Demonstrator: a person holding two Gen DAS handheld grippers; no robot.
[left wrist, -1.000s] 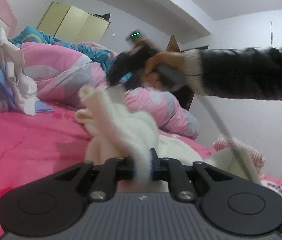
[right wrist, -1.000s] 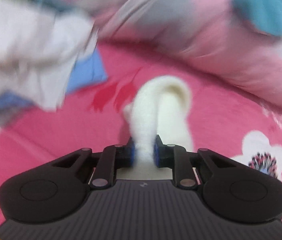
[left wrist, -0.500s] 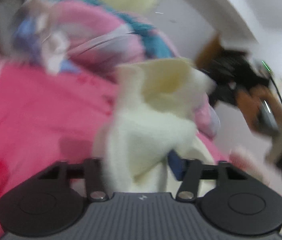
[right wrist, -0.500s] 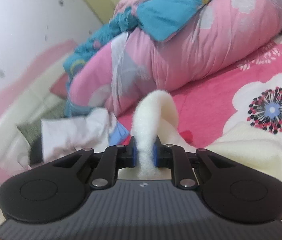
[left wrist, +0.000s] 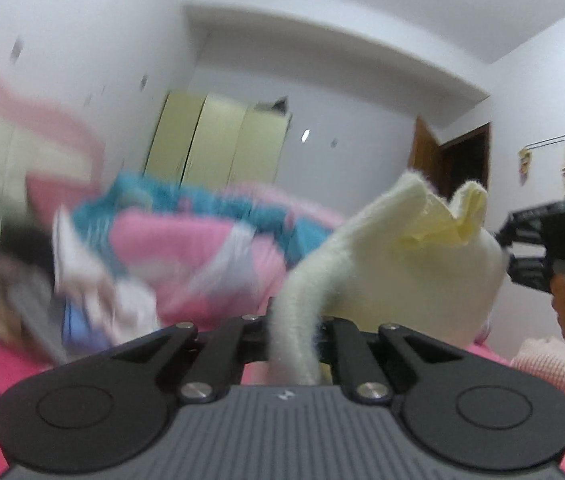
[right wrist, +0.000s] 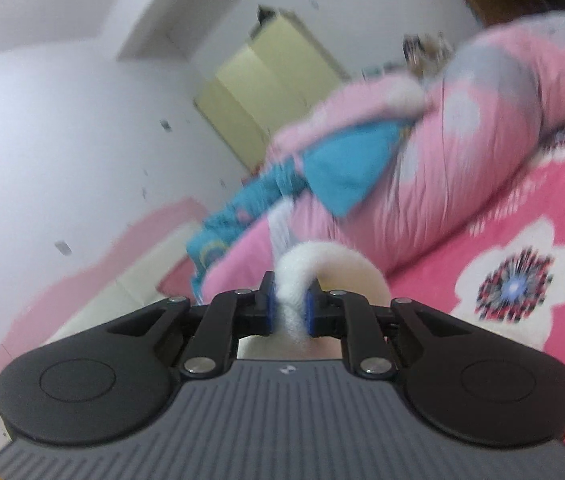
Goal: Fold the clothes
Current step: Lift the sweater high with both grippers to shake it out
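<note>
My left gripper (left wrist: 293, 334) and right gripper (right wrist: 289, 309) each pinch the cream fleece garment (left wrist: 410, 268), which I've now lifted off the pink bed (right wrist: 522, 240), ready for spreading out.

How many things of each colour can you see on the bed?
Cream: 1, the sweater both grippers pinch
Pink and blue: 1, the quilt
Mixed: 1, a blurred clothes pile; its pieces cannot be counted
Pink checked: 1, a cloth
Total: 4
</note>
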